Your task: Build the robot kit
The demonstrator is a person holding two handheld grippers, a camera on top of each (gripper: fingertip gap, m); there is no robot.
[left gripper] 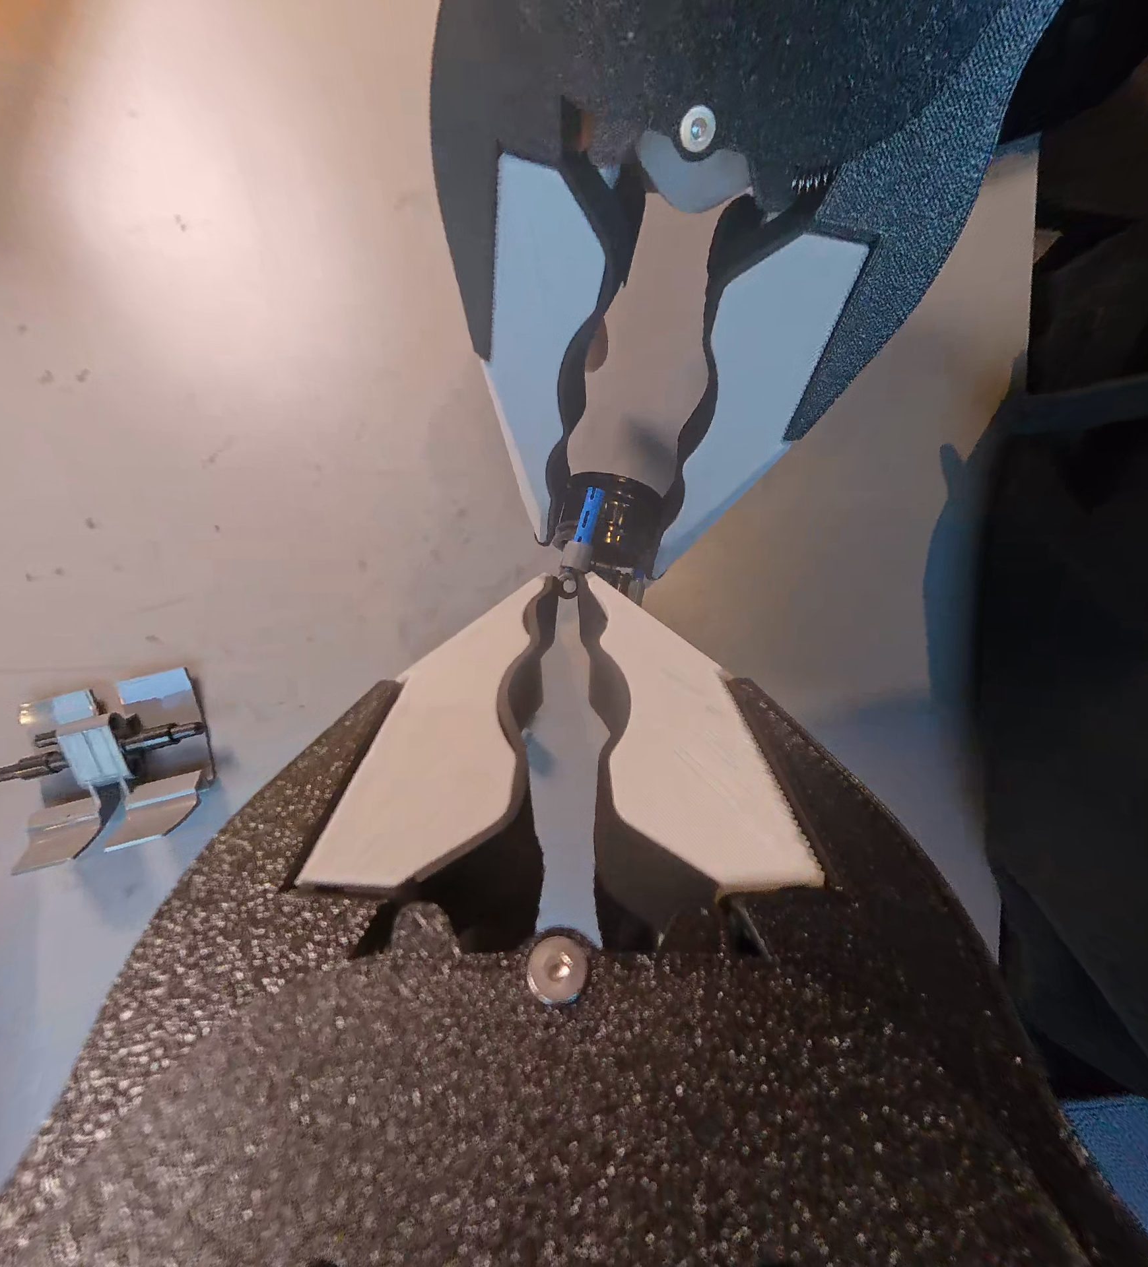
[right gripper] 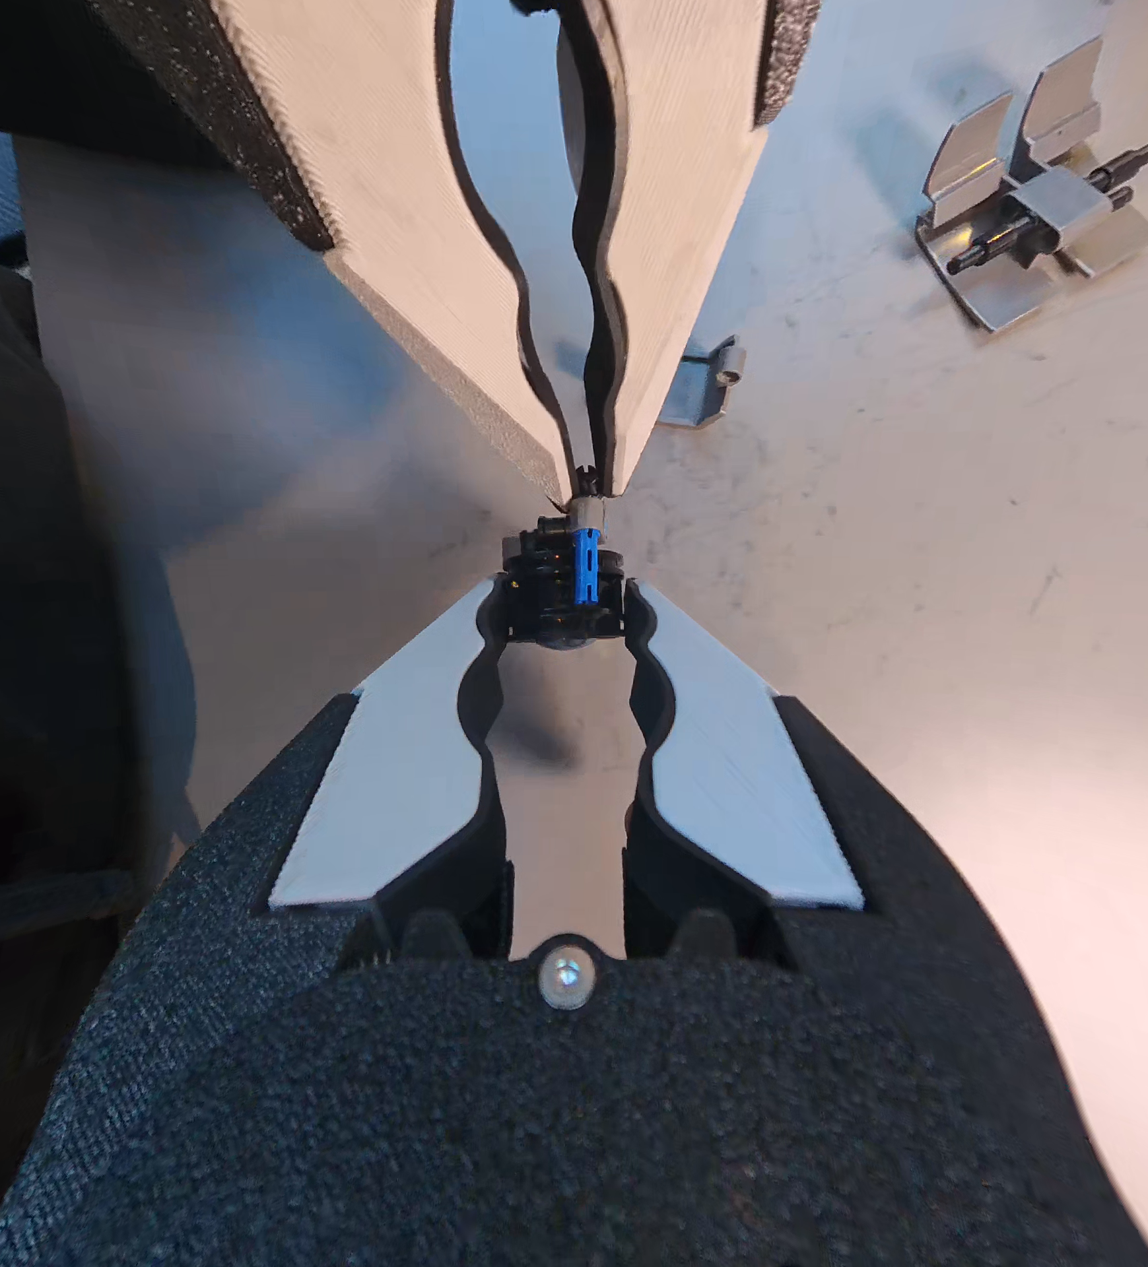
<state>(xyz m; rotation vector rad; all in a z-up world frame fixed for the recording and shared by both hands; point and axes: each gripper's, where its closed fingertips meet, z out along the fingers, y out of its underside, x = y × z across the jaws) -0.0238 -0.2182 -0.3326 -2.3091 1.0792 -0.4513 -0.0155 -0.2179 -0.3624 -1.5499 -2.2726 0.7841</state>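
Two grippers meet tip to tip over a pale, scuffed table (left gripper: 214, 343), both gripping one small built-up piece between them. The left gripper (left gripper: 567, 584) has its jaws drawn almost together, pinching only the thin dark pin end (left gripper: 567, 587) that sticks out of the piece. The right gripper (right gripper: 560, 603) stands with its jaws a moderate way apart, clamped on either side of the black round body (right gripper: 557, 610) of the same piece. On that body sits a blue pin (right gripper: 585, 572) capped by a small grey sleeve (right gripper: 587, 513), and the sleeve lies just beyond the left gripper's fingertips (right gripper: 615, 473). The finer parts of the black body are too small and dark to make out. Well away from the black body, to the left in the left wrist view, a grey metal bracket (left gripper: 111, 761) with black pins through it lies flat on the table. Nearer the black body, a second small grey metal part (right gripper: 708, 384) lies on the table, half hidden behind the left gripper's finger. Dark fabric (left gripper: 1106, 617) fills the table's edge on the far side of the black body, its shape unclear.
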